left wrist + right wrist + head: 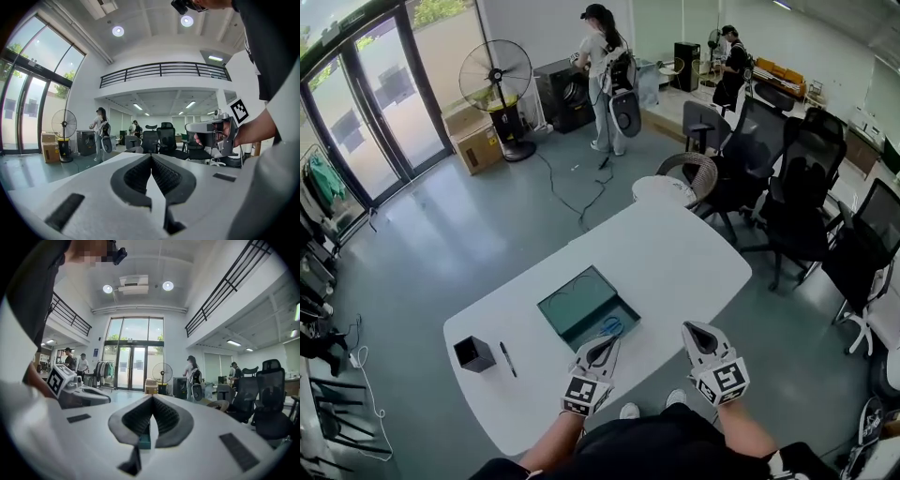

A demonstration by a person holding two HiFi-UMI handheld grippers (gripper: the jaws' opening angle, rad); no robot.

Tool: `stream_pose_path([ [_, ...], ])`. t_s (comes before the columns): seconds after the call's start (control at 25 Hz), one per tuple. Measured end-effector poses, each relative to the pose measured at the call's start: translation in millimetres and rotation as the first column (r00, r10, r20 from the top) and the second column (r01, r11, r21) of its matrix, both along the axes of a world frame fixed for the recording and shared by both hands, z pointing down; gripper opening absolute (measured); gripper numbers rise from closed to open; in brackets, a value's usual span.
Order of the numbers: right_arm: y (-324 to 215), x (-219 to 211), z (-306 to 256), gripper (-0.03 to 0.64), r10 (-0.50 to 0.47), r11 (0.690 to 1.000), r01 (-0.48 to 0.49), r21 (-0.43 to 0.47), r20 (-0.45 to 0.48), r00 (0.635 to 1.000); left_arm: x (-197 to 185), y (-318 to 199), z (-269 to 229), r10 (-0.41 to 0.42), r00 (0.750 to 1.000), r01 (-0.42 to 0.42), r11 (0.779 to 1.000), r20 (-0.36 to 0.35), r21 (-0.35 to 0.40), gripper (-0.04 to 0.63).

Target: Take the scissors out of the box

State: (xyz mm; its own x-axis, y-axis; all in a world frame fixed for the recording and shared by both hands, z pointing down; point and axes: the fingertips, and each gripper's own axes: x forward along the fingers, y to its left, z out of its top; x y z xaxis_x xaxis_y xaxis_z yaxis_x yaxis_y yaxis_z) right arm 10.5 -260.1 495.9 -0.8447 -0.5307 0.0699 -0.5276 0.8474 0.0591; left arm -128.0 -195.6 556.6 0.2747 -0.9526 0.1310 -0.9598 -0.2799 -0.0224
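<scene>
Left gripper [612, 340] and right gripper [694, 329] are closed (2 empty tools).

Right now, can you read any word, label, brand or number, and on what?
None can be read.
The left hand-held gripper and the right hand-held gripper bear only square coded markers, no letters.
The blue sign beside the glass doors is too small to read.

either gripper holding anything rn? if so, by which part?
Nothing is held. The left gripper and right gripper are both shut and empty. The scissors lie in the open box.
</scene>
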Motion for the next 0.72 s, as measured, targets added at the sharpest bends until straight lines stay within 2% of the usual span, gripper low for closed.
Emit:
stream_pose_path([
  [0.28,-30.8,-52.1,6.8,0.006,-0.131,0.991,0.131,-0.011,0.005,0.991,-45.6,-5.1,11.6,-0.136,0.991,0.136,0.99,0.01,-0.029,0.011],
  [0.4,-46.4,-71.5,12.6,0.006,-0.201,0.979,0.201,-0.02,0.003,0.98,-61.5,-9.9,15.7,-0.212,0.977,0.212,0.977,0.015,-0.038,0.012],
  [0.56,-74.3,-92.2,7.8,0.006,-0.264,0.964,0.265,-0.031,0.044,0.964,-71.2,-20.2,20.0,-0.287,0.958,0.288,0.956,0.024,-0.055,0.012],
  [0.72,-97.5,-120.3,6.8,0.006,-0.362,0.932,0.363,-0.017,0.041,0.931,-79.5,-33.7,24.6,-0.357,0.933,0.359,0.931,0.034,-0.073,0.012],
])
